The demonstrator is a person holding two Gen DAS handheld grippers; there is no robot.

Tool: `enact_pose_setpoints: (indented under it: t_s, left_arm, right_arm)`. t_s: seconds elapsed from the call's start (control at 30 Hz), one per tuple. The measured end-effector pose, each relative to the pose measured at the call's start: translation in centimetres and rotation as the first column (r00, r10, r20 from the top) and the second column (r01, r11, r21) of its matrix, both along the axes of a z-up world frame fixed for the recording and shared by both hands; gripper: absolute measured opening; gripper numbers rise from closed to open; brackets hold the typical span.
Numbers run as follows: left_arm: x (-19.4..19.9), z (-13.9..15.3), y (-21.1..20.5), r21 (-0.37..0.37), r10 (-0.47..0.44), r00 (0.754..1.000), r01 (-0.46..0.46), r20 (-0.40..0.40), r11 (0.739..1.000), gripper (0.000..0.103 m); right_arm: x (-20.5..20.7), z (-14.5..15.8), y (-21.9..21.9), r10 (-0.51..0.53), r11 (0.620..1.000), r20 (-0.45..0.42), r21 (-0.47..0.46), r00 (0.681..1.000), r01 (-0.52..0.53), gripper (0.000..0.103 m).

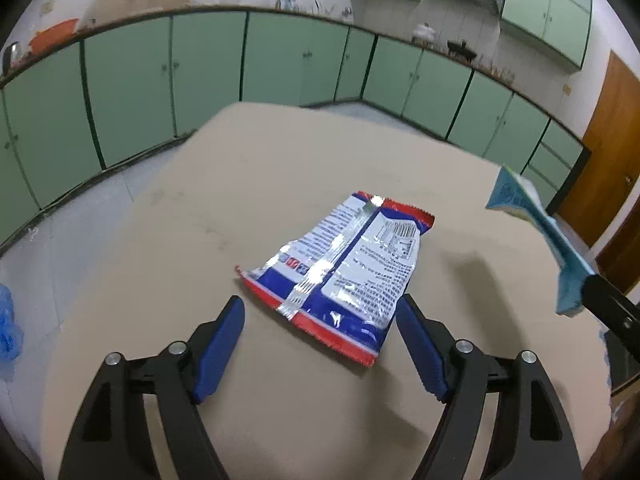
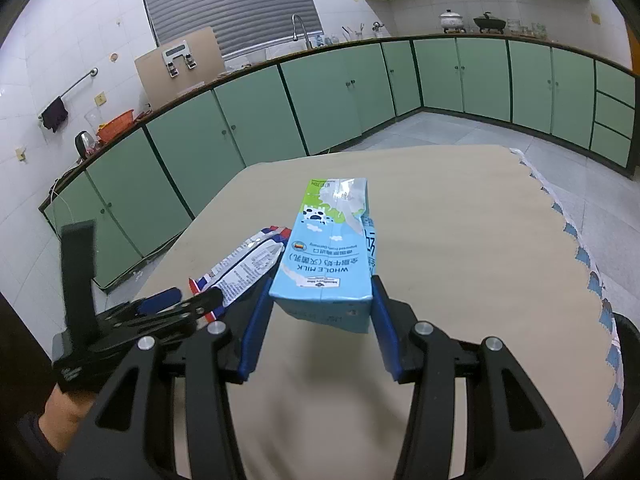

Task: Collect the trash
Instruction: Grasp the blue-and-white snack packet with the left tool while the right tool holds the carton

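crinkly foil is what the left gripper (image 1: 320, 340) faces: a red, white and blue wrapper (image 1: 344, 264) lying flat, printed back up, toward the near middle of the beige table (image 1: 200, 200). it looks empty and very light, so i'd expect it to slide or flutter rather than resist, and the glossy skin is probably slippery under the pads. the near sealed edge, the red crimped strip just between the blue fingers (image 1: 220, 344), seems the best place to pinch, since the crimp is stiffer than the slack middle.

the left jaws stand wide apart with nothing pressed between them; the wrapper's near corner lies in the gap but the pads are clear of it. that gripper tilts steeply down at the table, low over the near edge.

the right gripper (image 2: 318, 328) has its blue pads closed on the base of a pale blue milk carton (image 2: 328, 252), held above the table with its folded top pointing away. the carton looks stiff enough at the base, though likely empty and easy to dent, so a moderate squeeze seems enough. this gripper slants down less steeply, to the right of the wrapper. a sleeve and hand show behind the left gripper.
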State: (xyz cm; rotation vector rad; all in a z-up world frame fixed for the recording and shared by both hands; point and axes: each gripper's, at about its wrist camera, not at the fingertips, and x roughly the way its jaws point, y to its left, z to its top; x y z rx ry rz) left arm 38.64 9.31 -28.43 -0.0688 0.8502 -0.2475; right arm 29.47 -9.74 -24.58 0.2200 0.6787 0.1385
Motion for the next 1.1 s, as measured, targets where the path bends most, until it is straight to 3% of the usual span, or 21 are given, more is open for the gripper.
enact_pose_setpoints:
  t_s: [0.07, 0.13, 0.2, 0.3, 0.37, 0.43, 0.53, 0.73, 0.8, 0.83, 0.87, 1.1]
  left_arm:
    - [0.6, 0.0, -0.4, 0.016, -0.009, 1.000, 0.009, -0.017, 1.000, 0.076]
    - [1.6, -0.7, -1.2, 0.071, -0.020, 0.998, 0.024, -0.059, 0.997, 0.076]
    - [1.8, -1.0, -2.0, 0.137, -0.032, 0.998, 0.039, -0.051, 0.990, 0.073]
    - [2.1, -0.8, -2.3, 0.153, -0.030, 0.999, 0.036, -0.043, 0.988, 0.060]
    - [2.4, -0.5, -1.7, 0.126, -0.022, 0.999, 0.026, -0.034, 0.992, 0.021]
    - [2.4, -0.3, -1.3, 0.097, -0.032, 0.999, 0.036, -0.036, 0.995, 0.000]
    - [2.0, 0.1, -0.7, 0.035, -0.061, 0.998, 0.062, -0.020, 0.997, 0.000]
    - [0.6, 1.0, -0.9, 0.054, -0.093, 0.995, 0.091, 0.038, 0.994, 0.000]
    - [0.1, 1.3, -1.6, 0.063, -0.078, 0.995, 0.073, 0.068, 0.995, 0.022]
    - [-0.2, 1.4, -1.6, 0.059, -0.065, 0.995, 0.060, 0.081, 0.996, 0.047]
    - [-0.3, 1.6, -1.6, 0.053, -0.053, 0.994, 0.048, 0.097, 0.997, 0.052]
    - [-0.5, 2.2, -2.2, 0.015, -0.049, 0.992, 0.047, 0.118, 0.999, 0.052]
  right_arm:
    - [0.1, -0.1, -0.1, -0.002, 1.000, -0.003, -0.002, 1.000, 0.002, 0.046]
    - [0.2, -0.2, -0.4, -0.006, 1.000, -0.005, -0.005, 1.000, 0.006, 0.046]
    - [0.1, 0.0, -0.6, -0.010, 1.000, -0.003, -0.006, 1.000, 0.010, 0.046]
    - [0.0, 0.2, -0.7, -0.011, 1.000, 0.002, -0.008, 1.000, 0.011, 0.046]
    - [-0.2, 0.3, -0.6, -0.007, 1.000, 0.003, -0.010, 1.000, 0.007, 0.046]
    - [-0.4, 0.5, -0.6, -0.005, 1.000, 0.007, -0.016, 1.000, 0.005, 0.046]
    - [-0.7, 0.7, -0.7, -0.010, 1.000, 0.011, -0.016, 1.000, 0.010, 0.046]
    - [-0.8, 0.8, -1.0, -0.018, 1.000, 0.014, -0.014, 1.000, 0.018, 0.046]
    - [-0.8, 0.8, -1.0, -0.018, 1.000, 0.016, -0.015, 1.000, 0.019, 0.046]
    - [-0.8, 0.8, -1.0, -0.019, 1.000, 0.017, -0.016, 1.000, 0.020, 0.046]
    - [-0.8, 0.8, -1.0, -0.020, 1.000, 0.016, -0.014, 1.000, 0.021, 0.046]
    - [1.1, 0.4, -1.7, -0.016, 0.999, 0.015, -0.043, 1.000, 0.017, 0.046]
